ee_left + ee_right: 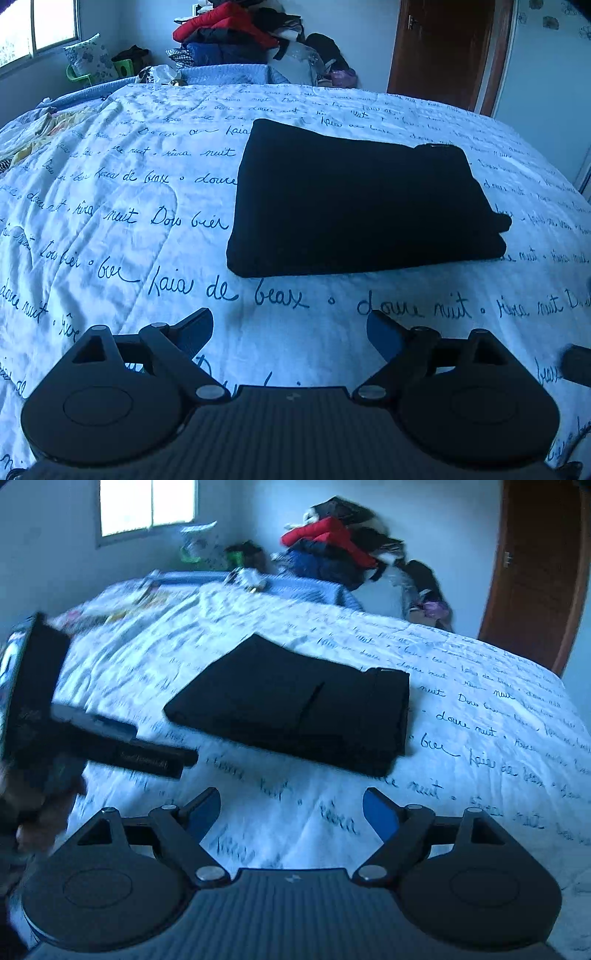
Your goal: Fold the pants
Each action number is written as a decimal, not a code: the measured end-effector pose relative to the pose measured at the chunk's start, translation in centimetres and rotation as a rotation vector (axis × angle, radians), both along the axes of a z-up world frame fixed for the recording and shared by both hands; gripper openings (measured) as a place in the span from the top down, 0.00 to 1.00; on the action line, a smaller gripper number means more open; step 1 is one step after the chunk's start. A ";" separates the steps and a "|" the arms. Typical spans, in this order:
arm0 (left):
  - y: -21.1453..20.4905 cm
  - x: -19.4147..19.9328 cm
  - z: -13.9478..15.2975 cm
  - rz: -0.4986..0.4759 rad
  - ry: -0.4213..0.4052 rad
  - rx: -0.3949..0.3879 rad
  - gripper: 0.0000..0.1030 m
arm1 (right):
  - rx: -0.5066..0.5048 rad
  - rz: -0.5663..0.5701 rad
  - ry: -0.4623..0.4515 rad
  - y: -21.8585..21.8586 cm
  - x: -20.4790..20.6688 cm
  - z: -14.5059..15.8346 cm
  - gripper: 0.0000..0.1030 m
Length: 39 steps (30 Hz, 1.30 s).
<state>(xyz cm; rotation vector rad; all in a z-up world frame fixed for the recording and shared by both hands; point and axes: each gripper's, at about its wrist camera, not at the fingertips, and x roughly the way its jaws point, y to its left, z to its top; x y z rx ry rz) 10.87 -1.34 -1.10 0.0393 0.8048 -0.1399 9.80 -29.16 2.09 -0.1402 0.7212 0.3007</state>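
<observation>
Both claws gaping, nothing between: left claw, right claw. Folded black pants lying flat on the bed, apart from both. Right view alone is catching the other tool at left. Bare quilt is ringing every pants edge.

Matt black cloth pants lie on a quilted, wrinkled cotton-like bedspread.
</observation>
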 end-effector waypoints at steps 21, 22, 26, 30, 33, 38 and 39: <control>0.5 -0.8 -1.6 0.035 -0.013 0.027 0.08 | 0.097 -0.189 0.073 3.3 2.7 -5.4 0.00; 0.5 -0.7 -1.7 0.037 -0.014 0.029 0.08 | 0.102 -0.198 0.074 3.2 2.8 -5.6 0.00; 0.7 -0.8 -2.0 0.048 -0.014 0.016 0.07 | 0.104 -0.230 0.086 2.9 2.9 -6.4 0.00; 0.6 -1.0 -2.2 0.051 -0.025 0.022 0.06 | 0.116 -0.263 0.090 3.1 2.8 -6.9 0.00; 0.6 -1.1 -2.3 0.047 -0.032 0.024 0.05 | 0.108 -0.277 0.088 3.2 2.9 -7.1 0.00; 0.8 -1.2 -2.7 0.050 -0.040 0.020 0.02 | 0.078 -0.294 0.078 3.3 2.8 -7.5 0.00; 0.8 -1.2 -2.8 0.050 -0.043 0.021 0.02 | 0.071 -0.294 0.076 3.4 2.8 -7.6 0.00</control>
